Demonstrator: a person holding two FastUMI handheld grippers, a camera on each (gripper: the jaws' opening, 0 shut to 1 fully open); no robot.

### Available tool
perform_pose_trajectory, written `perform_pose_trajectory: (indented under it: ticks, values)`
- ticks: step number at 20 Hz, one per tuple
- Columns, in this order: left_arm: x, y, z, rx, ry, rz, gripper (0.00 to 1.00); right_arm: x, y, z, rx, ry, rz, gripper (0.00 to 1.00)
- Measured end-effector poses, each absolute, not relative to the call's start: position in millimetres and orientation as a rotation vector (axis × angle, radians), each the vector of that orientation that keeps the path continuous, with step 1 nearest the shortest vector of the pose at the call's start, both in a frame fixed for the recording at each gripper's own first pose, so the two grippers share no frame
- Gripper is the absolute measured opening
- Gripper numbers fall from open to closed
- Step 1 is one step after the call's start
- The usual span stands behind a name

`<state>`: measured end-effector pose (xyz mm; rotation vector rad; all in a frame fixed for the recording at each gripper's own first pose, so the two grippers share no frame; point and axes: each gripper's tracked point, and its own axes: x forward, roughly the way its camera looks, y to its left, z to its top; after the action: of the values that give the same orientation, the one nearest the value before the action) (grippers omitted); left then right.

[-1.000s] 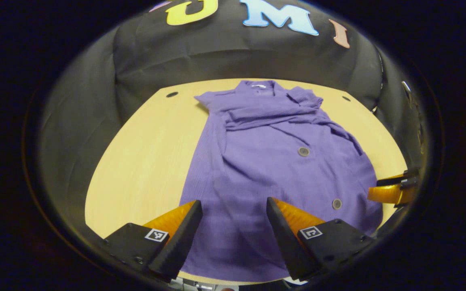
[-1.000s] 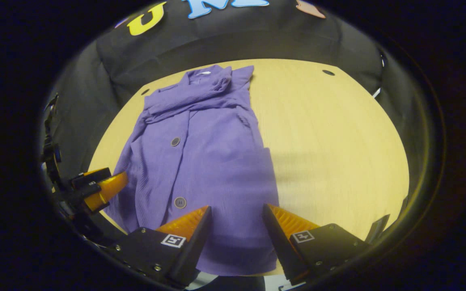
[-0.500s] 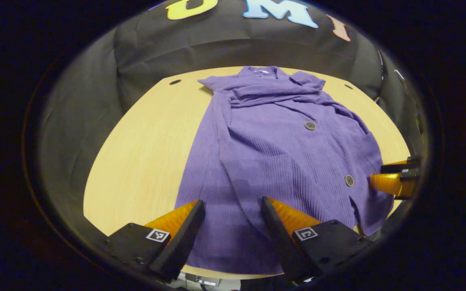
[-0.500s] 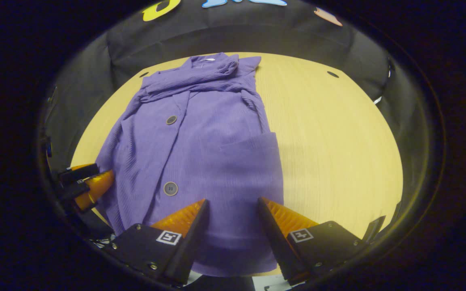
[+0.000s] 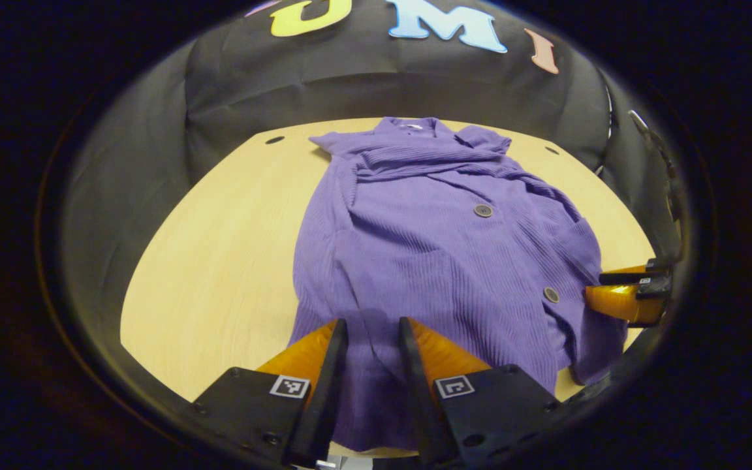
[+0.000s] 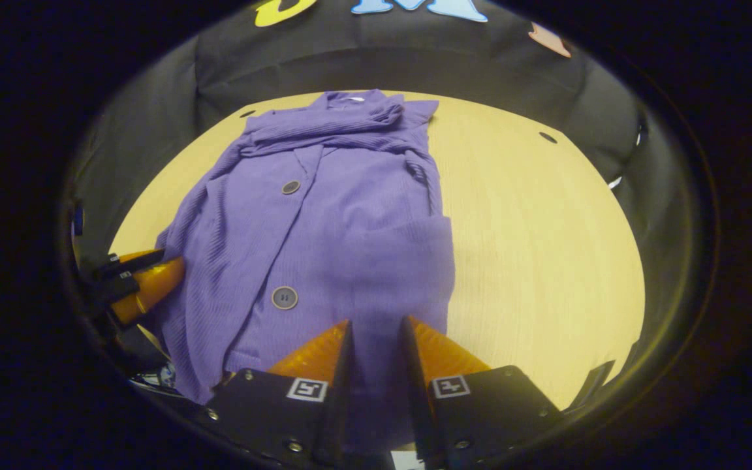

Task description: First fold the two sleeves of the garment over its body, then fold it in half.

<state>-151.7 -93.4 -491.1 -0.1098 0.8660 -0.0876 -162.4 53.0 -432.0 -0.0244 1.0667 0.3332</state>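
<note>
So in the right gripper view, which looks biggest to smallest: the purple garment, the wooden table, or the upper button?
1. Wooden table, though the garment covers part of it.
2. Purple garment, which lies on the table.
3. Upper button, tiny by comparison.

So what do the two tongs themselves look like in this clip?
Both look alike. The left tongs and right tongs each have two wedge-shaped fingers, translucent orange with ribbing outside and black pads inside. The fingers sit on black blocks with screws, each bearing a small square black-and-white marker. No cables or sleeves are clear to see.
</note>
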Motion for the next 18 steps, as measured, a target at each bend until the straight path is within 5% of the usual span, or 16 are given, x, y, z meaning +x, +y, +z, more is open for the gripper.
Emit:
perform_pose_trajectory:
  ticks: [1, 2, 3, 4, 5, 18]
  values:
    - [-151.8, -95.5, -492.4, -0.137, 0.863, -0.080, 0.52, -162.7, 52.6, -432.0, -0.025, 1.075, 0.335, 0.43]
    - [-151.8, -96.1, -492.5, -0.150, 0.874, -0.073, 0.27, -162.3, 52.8, -431.7, -0.033, 1.083, 0.335, 0.43]
    - [-152.5, -94.1, -493.9, -0.152, 0.884, -0.070, 0.25, -162.7, 51.1, -429.6, -0.018, 1.061, 0.325, 0.43]
    - [-151.4, -93.9, -493.2, -0.164, 0.889, -0.057, 0.25, -158.7, 54.6, -431.3, 0.000, 1.077, 0.309, 0.14]
    - [-150.3, -94.2, -493.2, -0.168, 0.907, -0.048, 0.10, -157.9, 53.7, -430.0, 0.005, 1.090, 0.306, 0.10]
    - [-95.5, -77.1, -454.9, -0.249, 0.874, -0.014, 0.07, -114.2, 74.4, -388.9, 0.162, 1.053, 0.315, 0.01]
